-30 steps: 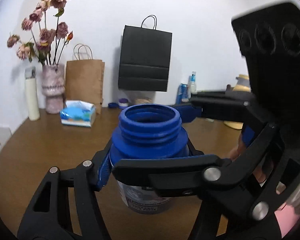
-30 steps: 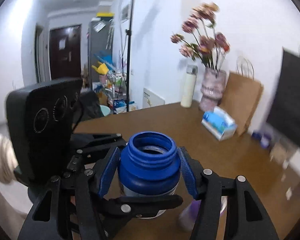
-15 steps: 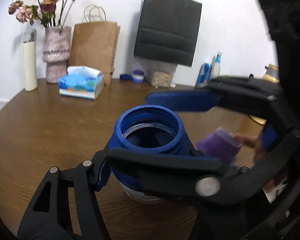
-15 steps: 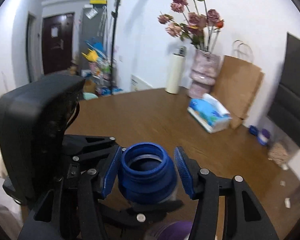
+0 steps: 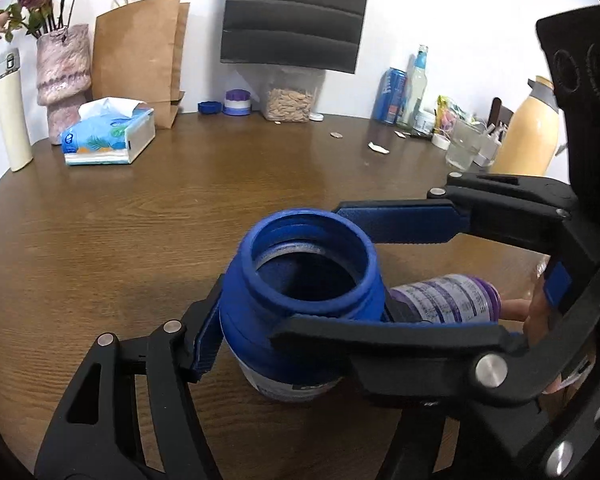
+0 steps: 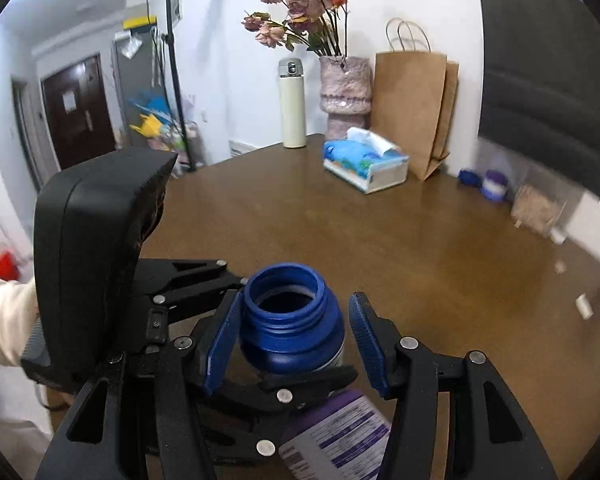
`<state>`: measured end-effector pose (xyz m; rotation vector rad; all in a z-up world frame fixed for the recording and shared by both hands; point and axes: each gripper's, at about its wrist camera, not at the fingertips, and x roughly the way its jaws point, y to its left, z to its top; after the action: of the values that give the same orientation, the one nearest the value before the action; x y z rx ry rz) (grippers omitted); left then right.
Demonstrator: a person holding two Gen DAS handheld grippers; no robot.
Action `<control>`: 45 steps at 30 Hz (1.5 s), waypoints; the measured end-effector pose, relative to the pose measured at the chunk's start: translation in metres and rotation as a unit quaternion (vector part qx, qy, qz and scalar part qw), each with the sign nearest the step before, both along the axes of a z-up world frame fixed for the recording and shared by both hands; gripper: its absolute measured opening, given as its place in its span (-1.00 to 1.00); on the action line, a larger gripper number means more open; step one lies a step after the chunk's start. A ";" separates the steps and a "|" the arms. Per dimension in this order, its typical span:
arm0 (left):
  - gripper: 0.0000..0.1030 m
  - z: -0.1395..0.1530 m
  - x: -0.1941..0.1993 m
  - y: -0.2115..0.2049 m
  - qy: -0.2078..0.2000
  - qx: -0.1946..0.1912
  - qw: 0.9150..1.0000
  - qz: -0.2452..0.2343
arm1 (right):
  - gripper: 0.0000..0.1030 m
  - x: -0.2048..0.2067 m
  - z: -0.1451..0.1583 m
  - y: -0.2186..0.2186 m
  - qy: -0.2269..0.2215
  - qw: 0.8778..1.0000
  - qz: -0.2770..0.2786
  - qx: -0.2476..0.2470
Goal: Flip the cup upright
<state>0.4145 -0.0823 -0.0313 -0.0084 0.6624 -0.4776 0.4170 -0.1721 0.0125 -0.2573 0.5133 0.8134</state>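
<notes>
From the left wrist view, the blue cup (image 5: 304, 304) stands upright on the brown table (image 5: 148, 232), its open mouth facing up and its long axis vertical. The left gripper (image 5: 296, 344) is clamped on it: one blue pad presses the cup's left side, while the far finger is hidden behind the cup and the crossing black linkage. The right gripper (image 5: 396, 270) reaches in from the right, one blue pad just behind the cup's rim. A purple bottle (image 5: 448, 300) lies on its side just right of the cup. The table is bare ahead and to the left as far as the tissue box (image 5: 108, 132) and brown paper bag (image 5: 140, 52) near the wall; its curved left edge shows beside the white flask (image 5: 12, 112). From the right wrist view, the cup (image 6: 290, 324) sits upright between the right gripper's (image 6: 294, 344) spread pads, with a gap on each side. Open table runs ahead to the vase (image 6: 344, 94) and black bag (image 6: 540, 80); the left edge drops off toward the doorway.
</notes>
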 end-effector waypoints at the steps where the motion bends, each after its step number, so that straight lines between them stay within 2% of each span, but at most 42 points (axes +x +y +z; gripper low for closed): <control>1: 0.32 -0.001 -0.001 0.000 0.003 0.001 1.000 0.000 | 0.16 -0.001 -0.002 -0.002 0.003 1.000 0.003 0.005; 2: 0.49 -0.001 -0.001 0.000 0.005 0.006 1.000 0.007 | 0.16 -0.002 -0.003 -0.003 0.004 1.000 0.005 0.008; 3: 0.52 -0.002 -0.001 0.000 0.007 0.010 1.000 0.014 | 0.16 -0.003 -0.003 -0.004 0.004 1.000 0.004 0.011; 7: 0.53 -0.001 -0.008 0.002 0.001 0.010 1.000 0.015 | 0.21 -0.003 -0.002 -0.010 0.003 1.000 -0.020 0.013; 9: 0.60 0.002 -0.013 0.006 -0.008 0.008 1.000 0.020 | 0.27 -0.007 -0.001 -0.014 0.005 1.000 -0.021 0.017; 13: 0.61 0.010 -0.024 0.013 -0.019 0.006 0.999 0.031 | 0.27 -0.023 0.005 -0.023 -0.002 0.999 -0.023 0.028; 17: 0.73 0.021 -0.046 0.026 -0.033 0.004 0.999 0.041 | 0.27 -0.045 0.018 -0.034 -0.016 0.998 -0.036 0.041; 18: 0.74 0.025 -0.055 0.032 -0.040 0.005 0.998 0.050 | 0.30 -0.054 0.022 -0.037 -0.023 0.998 -0.040 0.043; 19: 0.79 0.030 -0.066 0.039 -0.051 0.005 0.997 0.065 | 0.48 -0.063 0.026 -0.040 -0.031 0.997 -0.049 0.043; 20: 0.89 0.034 -0.074 0.045 -0.062 0.009 0.995 0.080 | 0.55 -0.075 0.030 -0.043 -0.041 0.996 -0.070 0.040; 22: 1.00 0.046 -0.097 0.057 -0.099 0.021 0.987 0.126 | 0.56 -0.092 0.035 -0.050 -0.055 0.992 -0.101 0.044; 25: 1.00 0.059 -0.135 0.077 -0.146 0.019 0.972 0.183 | 0.56 -0.115 0.038 -0.057 -0.059 0.987 -0.141 0.057; 29: 1.00 0.069 -0.167 0.096 -0.163 0.012 0.960 0.226 | 0.56 -0.143 0.037 -0.054 -0.073 0.980 -0.178 0.045; 35: 1.00 0.077 -0.219 0.110 -0.199 0.017 0.947 0.252 | 0.56 -0.182 0.033 -0.047 -0.076 0.979 -0.186 0.043; 38: 1.00 0.079 -0.240 0.115 -0.206 0.010 0.944 0.256 | 0.56 -0.201 0.031 -0.044 -0.083 0.977 -0.190 0.040; 43: 1.00 0.068 -0.283 0.115 -0.226 0.014 0.934 0.277 | 0.56 -0.239 0.020 -0.047 -0.091 0.975 -0.197 0.048; 45: 1.00 0.060 -0.301 0.113 -0.233 0.017 0.932 0.278 | 0.56 -0.257 0.012 -0.048 -0.096 0.974 -0.197 0.051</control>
<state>0.1140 0.0310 0.0289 -0.0472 0.1792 0.0858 0.1600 -0.2203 0.0247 -0.1297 0.3243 0.4206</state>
